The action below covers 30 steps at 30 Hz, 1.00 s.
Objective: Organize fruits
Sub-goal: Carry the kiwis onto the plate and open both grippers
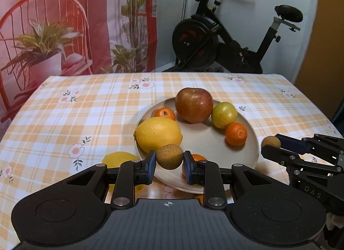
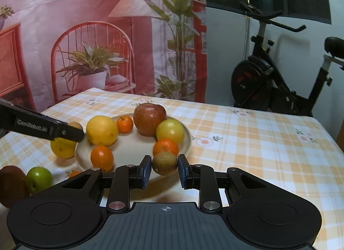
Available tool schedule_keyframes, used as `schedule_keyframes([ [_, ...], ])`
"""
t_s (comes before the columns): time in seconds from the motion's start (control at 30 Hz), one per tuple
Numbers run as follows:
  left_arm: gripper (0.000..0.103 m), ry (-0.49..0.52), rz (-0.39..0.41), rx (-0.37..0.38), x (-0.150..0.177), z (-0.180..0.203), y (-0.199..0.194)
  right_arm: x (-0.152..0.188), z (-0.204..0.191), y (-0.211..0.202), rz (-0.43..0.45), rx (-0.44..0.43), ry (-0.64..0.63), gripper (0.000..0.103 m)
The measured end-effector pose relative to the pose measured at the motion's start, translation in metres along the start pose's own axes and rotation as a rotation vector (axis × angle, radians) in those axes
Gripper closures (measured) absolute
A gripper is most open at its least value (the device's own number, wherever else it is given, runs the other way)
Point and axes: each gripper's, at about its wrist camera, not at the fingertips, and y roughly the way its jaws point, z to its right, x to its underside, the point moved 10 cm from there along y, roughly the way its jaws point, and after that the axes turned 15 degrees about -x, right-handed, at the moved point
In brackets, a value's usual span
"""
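Only from the right wrist, beyond each gripper [image 1: 169,160] [image 2: 164,165] clamping a brown fruit [image 1: 169,156] [image 2: 165,163]: possibly a kiwi [image 2: 11,185].

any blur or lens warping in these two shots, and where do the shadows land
Left wrist view: the table edge bows from fisheye warping, the apple is sharp, and its shadow lands on the plate. Right wrist view: the exercise bike looks slightly soft, and a shadow lies under the brown fruit held in the right gripper.
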Motion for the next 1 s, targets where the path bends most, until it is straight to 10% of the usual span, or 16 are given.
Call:
schedule_keyframes([
  [1.0,0.074,-0.006,-0.097,0.007,0.005,0.002,0.029,0.007,0.000,0.031,-0.002,-0.017,-0.012,0.079],
])
